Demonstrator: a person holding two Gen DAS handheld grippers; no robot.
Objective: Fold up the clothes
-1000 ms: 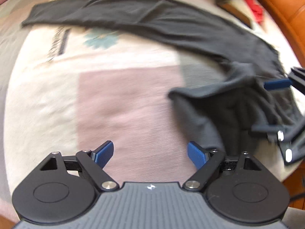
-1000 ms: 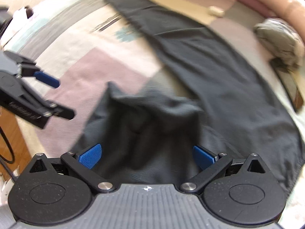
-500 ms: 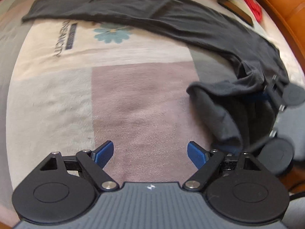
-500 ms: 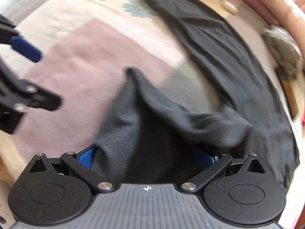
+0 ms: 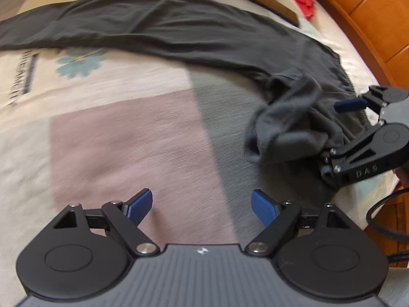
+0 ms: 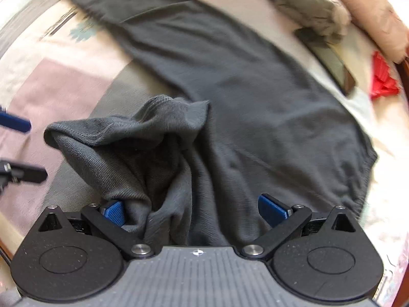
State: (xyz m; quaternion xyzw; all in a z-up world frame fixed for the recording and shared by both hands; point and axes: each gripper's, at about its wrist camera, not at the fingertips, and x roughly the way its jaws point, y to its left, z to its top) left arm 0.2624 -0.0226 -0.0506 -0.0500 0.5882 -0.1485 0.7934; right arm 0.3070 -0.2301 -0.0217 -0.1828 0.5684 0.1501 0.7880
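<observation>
Dark grey trousers point(image 5: 204, 33) lie across a patchwork bed cover, one leg stretched flat point(image 6: 242, 76). The other leg is bunched into a heap point(image 6: 122, 148) beside the waistband point(image 5: 286, 122). My right gripper point(image 6: 194, 211) stands open over that heap. Folds of cloth lie between its blue pads and brush the left one, and the right pad is free. In the left wrist view the right gripper point(image 5: 337, 133) sits at the right edge. My left gripper point(image 5: 202, 207) hangs open over bare pink and grey cover with nothing between its fingers. Its tips point(image 6: 23, 151) show at the right view's left edge.
A dark phone point(image 6: 329, 58) lies beyond the trousers, with a red item point(image 6: 383, 81) and a grey bundle of cloth point(image 6: 309, 7) near it. An orange padded headboard point(image 5: 370, 12) borders the bed. A black cable point(image 5: 378, 220) hangs off the bed's edge at the right.
Both grippers have shifted and rolled over the bed. The right one has swung towards the flat leg, with the bunched leg still between its jaws. Both have stayed open.
</observation>
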